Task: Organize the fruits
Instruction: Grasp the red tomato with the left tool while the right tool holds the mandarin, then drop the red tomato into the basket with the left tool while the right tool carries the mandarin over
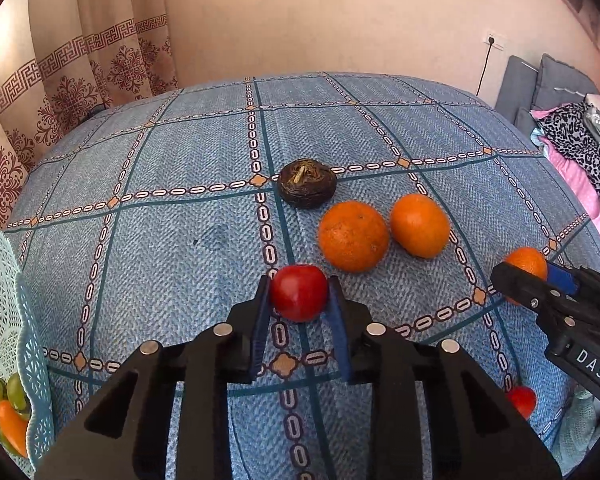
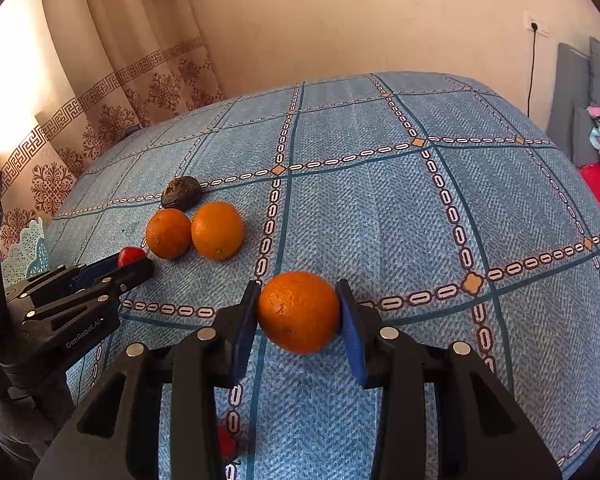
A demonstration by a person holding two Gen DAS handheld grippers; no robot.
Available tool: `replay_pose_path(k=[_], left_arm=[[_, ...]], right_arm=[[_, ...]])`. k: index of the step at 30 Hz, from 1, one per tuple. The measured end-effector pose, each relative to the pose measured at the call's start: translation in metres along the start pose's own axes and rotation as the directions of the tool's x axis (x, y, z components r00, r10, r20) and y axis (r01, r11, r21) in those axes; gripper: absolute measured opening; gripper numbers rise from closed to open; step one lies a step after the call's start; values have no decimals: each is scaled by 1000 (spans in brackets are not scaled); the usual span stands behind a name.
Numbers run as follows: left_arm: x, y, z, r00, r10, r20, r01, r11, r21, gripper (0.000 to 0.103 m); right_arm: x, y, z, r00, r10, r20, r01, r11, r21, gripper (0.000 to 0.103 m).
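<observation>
So far little is sorted: the basket (image 1: 28, 320) at the left holds only a few pieces. The left gripper (image 1: 300, 300) clasps a red fruit (image 1: 299, 292), the right gripper (image 2: 298, 312) an orange (image 2: 298, 312). Two oranges (image 1: 352, 236) and a dark fruit (image 1: 307, 182) wait on the desk (image 1: 180, 240).

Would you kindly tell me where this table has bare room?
The blue patterned tablecloth lies bare right of the two loose oranges, and between the pale lattice basket and the dark wrinkled fruit. That fruit cluster is crowded.
</observation>
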State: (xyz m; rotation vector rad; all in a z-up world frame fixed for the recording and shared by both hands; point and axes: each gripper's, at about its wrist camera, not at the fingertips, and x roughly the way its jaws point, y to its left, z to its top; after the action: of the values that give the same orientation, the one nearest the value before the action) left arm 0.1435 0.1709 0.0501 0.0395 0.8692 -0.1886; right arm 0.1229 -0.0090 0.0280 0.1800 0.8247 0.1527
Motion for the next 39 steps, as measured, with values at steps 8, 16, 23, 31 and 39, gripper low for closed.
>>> replay_pose_path(k=[8, 16, 23, 31, 39], left_arm=[[-14, 8, -3, 1000, -17, 14, 18, 999, -50, 28], [-42, 7, 1, 997, 19, 70, -16, 999, -41, 28], [-64, 5, -2, 993, 49, 104, -44, 998, -54, 28], [-84, 18, -10, 987, 96, 132, -85, 992, -90, 28], [-110, 44, -18, 971, 171, 169, -148, 979, -143, 28]], right_arm=[[-6, -1, -2, 1000, 9, 18, -9, 1000, 6, 39], [-15, 0, -3, 999, 27, 43, -27, 1000, 0, 39], [-22, -3, -5, 998, 30, 57, -30, 1000, -1, 39], [-30, -5, -8, 997, 33, 73, -33, 999, -4, 39], [-33, 3, -10, 997, 32, 77, -31, 999, -20, 39]])
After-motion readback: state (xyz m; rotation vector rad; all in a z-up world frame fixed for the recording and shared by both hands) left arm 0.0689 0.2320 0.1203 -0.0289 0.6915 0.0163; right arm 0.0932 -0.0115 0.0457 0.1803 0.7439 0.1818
